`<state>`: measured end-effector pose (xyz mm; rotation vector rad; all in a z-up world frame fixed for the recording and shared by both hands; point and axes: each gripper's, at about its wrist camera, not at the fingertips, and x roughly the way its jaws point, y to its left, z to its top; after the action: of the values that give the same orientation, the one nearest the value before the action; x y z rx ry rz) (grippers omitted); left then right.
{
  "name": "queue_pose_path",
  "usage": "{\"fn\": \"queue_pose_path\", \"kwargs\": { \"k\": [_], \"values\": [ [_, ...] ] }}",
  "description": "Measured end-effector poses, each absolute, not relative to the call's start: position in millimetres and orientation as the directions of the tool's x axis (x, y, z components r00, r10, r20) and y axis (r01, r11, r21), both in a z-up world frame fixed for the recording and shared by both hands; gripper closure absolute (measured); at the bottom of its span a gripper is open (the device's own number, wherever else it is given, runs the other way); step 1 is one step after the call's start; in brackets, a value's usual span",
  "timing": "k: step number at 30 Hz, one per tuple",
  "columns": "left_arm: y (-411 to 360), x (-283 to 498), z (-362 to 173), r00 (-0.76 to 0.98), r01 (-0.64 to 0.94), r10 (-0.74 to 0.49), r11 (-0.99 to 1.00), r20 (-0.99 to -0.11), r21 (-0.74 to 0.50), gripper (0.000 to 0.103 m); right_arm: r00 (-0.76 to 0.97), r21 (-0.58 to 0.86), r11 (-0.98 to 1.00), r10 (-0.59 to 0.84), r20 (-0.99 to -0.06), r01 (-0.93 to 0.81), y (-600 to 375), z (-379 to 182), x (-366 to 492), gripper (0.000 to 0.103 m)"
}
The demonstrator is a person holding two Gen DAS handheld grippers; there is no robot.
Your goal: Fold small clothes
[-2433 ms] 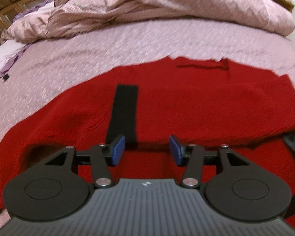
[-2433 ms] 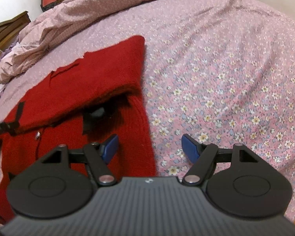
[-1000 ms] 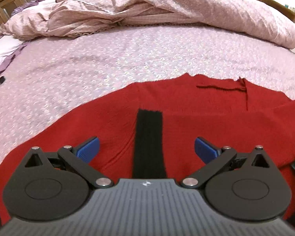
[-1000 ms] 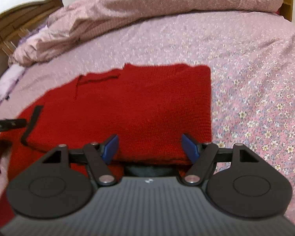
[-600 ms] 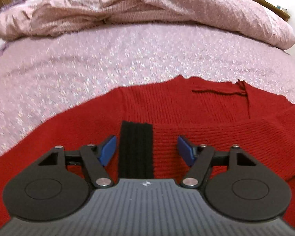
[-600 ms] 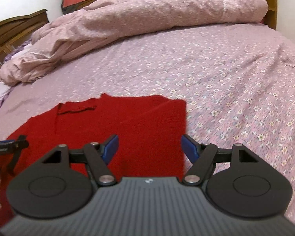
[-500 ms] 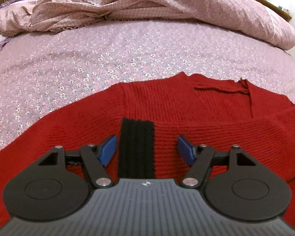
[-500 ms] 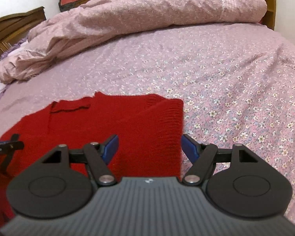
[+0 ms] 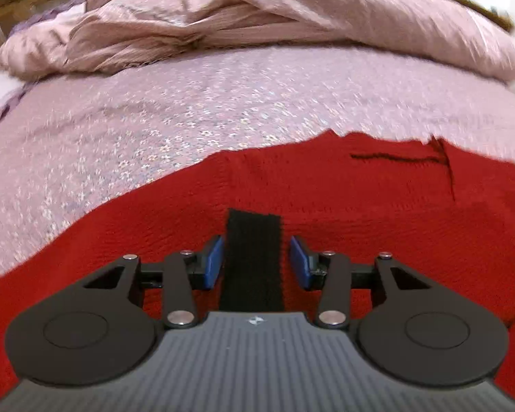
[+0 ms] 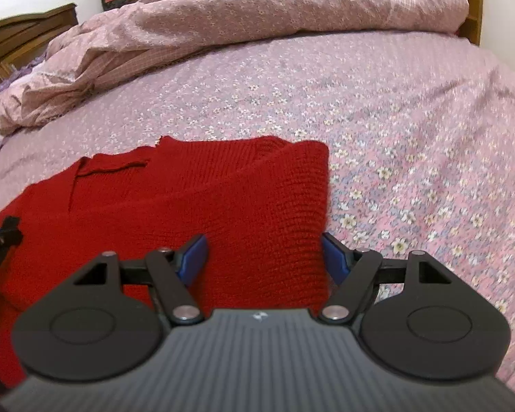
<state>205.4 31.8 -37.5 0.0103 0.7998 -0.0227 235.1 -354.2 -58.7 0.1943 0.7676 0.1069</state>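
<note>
Two grippers hang over one red sweater (image 9: 326,199) that lies flat on the bed (image 10: 412,137), near its front edge. The left gripper (image 9: 255,262) is closing. A black band (image 9: 252,257) on the sweater sits between its blue pads (image 9: 212,261), which do not seem to press it yet. The right gripper (image 10: 264,259) stands wide, with the sweater's right edge between its pads, not squeezed. A pink blanket (image 10: 257,10) is bunched along the far edge of the bed.
</note>
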Motion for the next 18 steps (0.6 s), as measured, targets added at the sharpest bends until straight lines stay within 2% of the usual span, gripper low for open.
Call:
{"fn": "queue_pose_path", "kwargs": {
  "k": [5,9,13,16,17,18],
  "values": [
    [37,207,-43,0.717,0.033,-0.049,0.999,-0.695,-0.037,0.053,0.723,0.222,0.975,0.172,-0.669,-0.027,-355,-60,233,0.029],
    [26,191,-38,0.75,0.096,-0.047,0.995,-0.66,0.038,0.079,0.735,0.239,0.971,0.172,-0.656,-0.014,-355,-60,231,0.029],
    [23,195,-41,0.749,0.097,-0.04,0.994,-0.661,0.05,0.079,0.746,0.251,0.968,0.168,-0.644,-0.001,-355,-58,227,0.029],
    [30,204,-40,0.735,0.069,-0.07,0.997,-0.674,-0.029,0.08,0.752,0.252,0.968,0.163,-0.638,0.004,-355,-55,225,0.029],
    [33,207,-36,0.726,0.069,-0.091,0.996,-0.681,-0.059,0.091,0.755,0.249,0.968,0.16,-0.636,0.005,-355,-53,224,0.029],
    [37,208,-31,0.722,0.062,-0.111,0.993,-0.683,-0.096,0.095,0.758,0.247,0.969,0.157,-0.633,0.006,-355,-52,224,0.029]
  ]
}}
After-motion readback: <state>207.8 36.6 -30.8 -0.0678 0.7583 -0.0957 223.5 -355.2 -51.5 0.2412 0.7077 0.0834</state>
